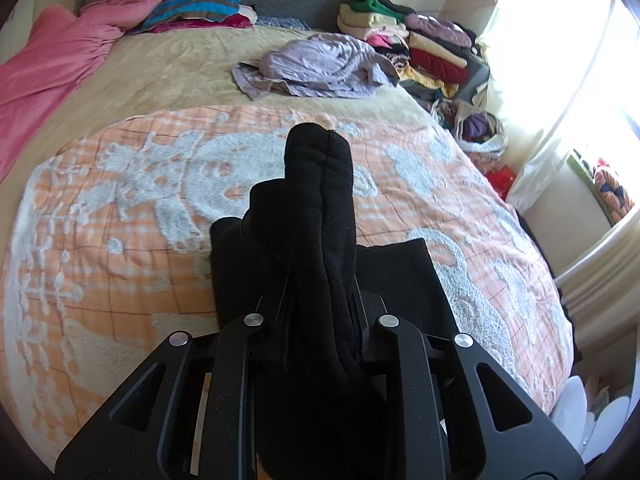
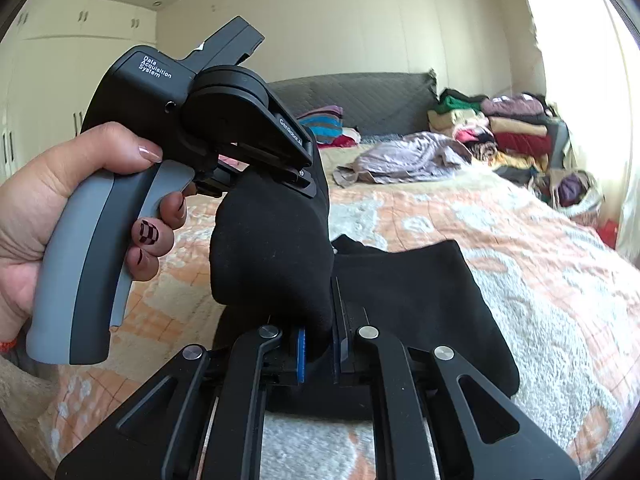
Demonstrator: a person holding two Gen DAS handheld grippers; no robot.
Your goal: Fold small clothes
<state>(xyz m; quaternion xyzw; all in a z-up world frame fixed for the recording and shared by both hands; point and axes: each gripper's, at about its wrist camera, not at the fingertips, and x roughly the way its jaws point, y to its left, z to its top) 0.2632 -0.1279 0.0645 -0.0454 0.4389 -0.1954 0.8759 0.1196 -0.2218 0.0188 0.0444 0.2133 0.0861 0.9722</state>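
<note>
Black cloth point(image 1: 320, 216) fills the left claw point(image 1: 320, 300), whose jaws are clamped on a bunched fold that stands up and away from the fingers. Past the claw lies one orange-and-white blanket point(image 1: 140, 200) spread over the bed point(image 1: 160, 76), and a flat part of the same black cloth rests on it just right of the claw. Farther ahead sits one crumpled lilac garment point(image 1: 320, 64); to its right one tall stack of folded clothes point(image 1: 420, 36) stands by the window; to the left are one pink cover point(image 1: 48, 68) and a striped pillow point(image 1: 200, 6). From the right wrist, the right claw point(image 2: 320, 344) is closed on another fold of the cloth point(image 2: 400, 300), blue pads point(image 2: 301, 354) showing beside the pinched edge. This view alone shows the left claw from outside point(image 2: 304, 176), above and left of the right claw, with a hand point(image 2: 60, 184) round its grey grip and the cloth hanging from it in a rounded bulge. It also shows white cupboards point(image 2: 48, 80) at far left and the grey headboard point(image 2: 360, 96). Two claws, then, both gripping one black garment, part lifted and part lying on the blanket.
</note>
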